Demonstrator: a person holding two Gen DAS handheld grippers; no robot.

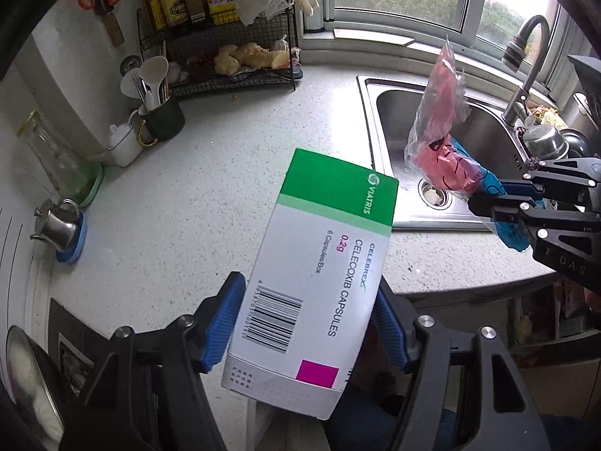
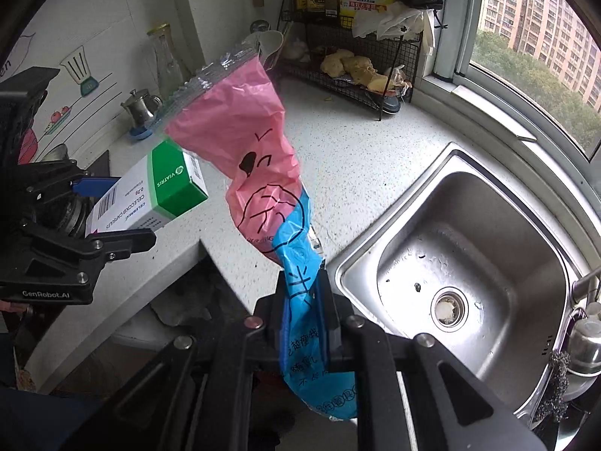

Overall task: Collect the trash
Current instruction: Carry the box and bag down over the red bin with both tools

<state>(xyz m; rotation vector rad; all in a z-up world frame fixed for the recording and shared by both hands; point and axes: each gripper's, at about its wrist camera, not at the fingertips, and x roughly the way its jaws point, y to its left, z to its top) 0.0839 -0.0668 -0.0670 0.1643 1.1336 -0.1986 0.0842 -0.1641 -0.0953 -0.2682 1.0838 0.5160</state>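
A white and green medicine box (image 1: 319, 270) stands up between the blue pads of my left gripper (image 1: 311, 323), which is shut on its sides above the counter's front edge. The same box (image 2: 150, 195) shows at the left of the right wrist view, held by the left gripper (image 2: 112, 206). My right gripper (image 2: 306, 312) is shut on a crumpled pink and blue plastic wrapper (image 2: 259, 173) that sticks up above the counter. In the left wrist view the wrapper (image 1: 443, 143) hangs over the sink, with the right gripper (image 1: 503, 199) at the right edge.
A steel sink (image 2: 469, 263) with a faucet (image 1: 526, 60) lies to the right. A black wire rack (image 1: 233, 60) with bottles stands at the back. A utensil cup (image 1: 161, 116), a glass carafe (image 1: 56, 154) and a small steel pot (image 1: 56, 221) line the left wall.
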